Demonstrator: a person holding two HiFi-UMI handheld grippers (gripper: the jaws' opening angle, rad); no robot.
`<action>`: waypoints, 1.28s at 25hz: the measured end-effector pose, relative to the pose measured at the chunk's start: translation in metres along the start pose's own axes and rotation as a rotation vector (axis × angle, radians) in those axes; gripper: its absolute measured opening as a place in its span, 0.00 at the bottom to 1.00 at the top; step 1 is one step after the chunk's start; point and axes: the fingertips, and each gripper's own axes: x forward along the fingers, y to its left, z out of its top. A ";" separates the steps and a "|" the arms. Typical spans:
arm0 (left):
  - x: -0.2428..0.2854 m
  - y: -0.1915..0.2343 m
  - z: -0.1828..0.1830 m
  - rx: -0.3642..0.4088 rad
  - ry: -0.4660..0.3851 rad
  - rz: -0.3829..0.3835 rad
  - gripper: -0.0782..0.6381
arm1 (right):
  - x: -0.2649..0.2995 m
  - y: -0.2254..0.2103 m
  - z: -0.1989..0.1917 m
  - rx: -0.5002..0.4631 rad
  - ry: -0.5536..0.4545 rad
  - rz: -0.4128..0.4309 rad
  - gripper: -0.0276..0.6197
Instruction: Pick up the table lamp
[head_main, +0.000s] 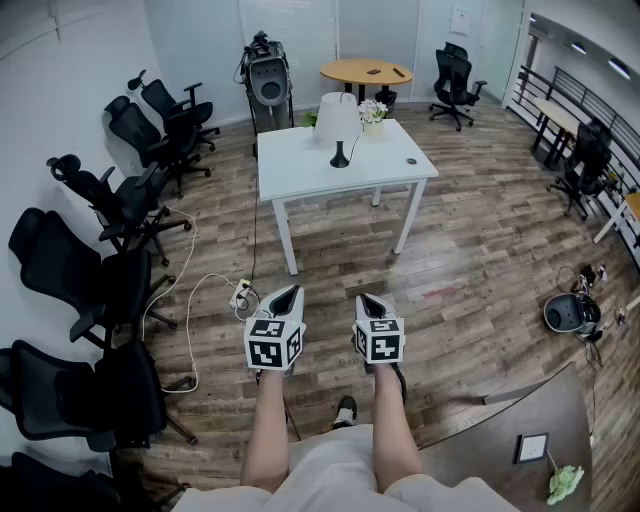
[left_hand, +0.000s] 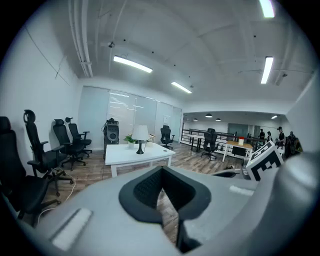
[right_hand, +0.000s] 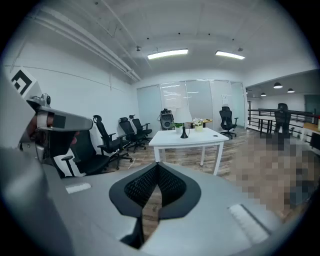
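My left gripper (head_main: 289, 293) and right gripper (head_main: 367, 301) sit side by side, well short of the table (head_main: 300, 165) ahead. The table lamp (head_main: 337, 125) stands on its far half, with what I take for a plant (head_main: 372, 112) just right of it. Chairs (head_main: 130, 200) line the left.

The room is evenly lit by ceiling strip lights (left_hand: 132, 64), blown out to white glare in both gripper views. Soft shadows are cast beneath the counter (head_main: 300, 165) onto the wooden floor (head_main: 470, 230). Straight lines are bowed by wide-angle distortion, corners are vignetted black, and the left gripper (left_hand: 161, 175) and right gripper (right_hand: 156, 170) are rendered soft up close
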 end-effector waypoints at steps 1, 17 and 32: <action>0.014 0.000 0.003 0.003 0.004 0.007 0.11 | 0.010 -0.009 0.007 -0.012 0.000 0.003 0.08; 0.115 -0.007 -0.012 -0.033 0.071 0.027 0.11 | 0.071 -0.076 0.020 -0.094 0.035 0.053 0.08; 0.195 -0.031 0.019 -0.020 0.063 -0.104 0.11 | 0.111 -0.109 0.037 0.004 0.039 0.082 0.08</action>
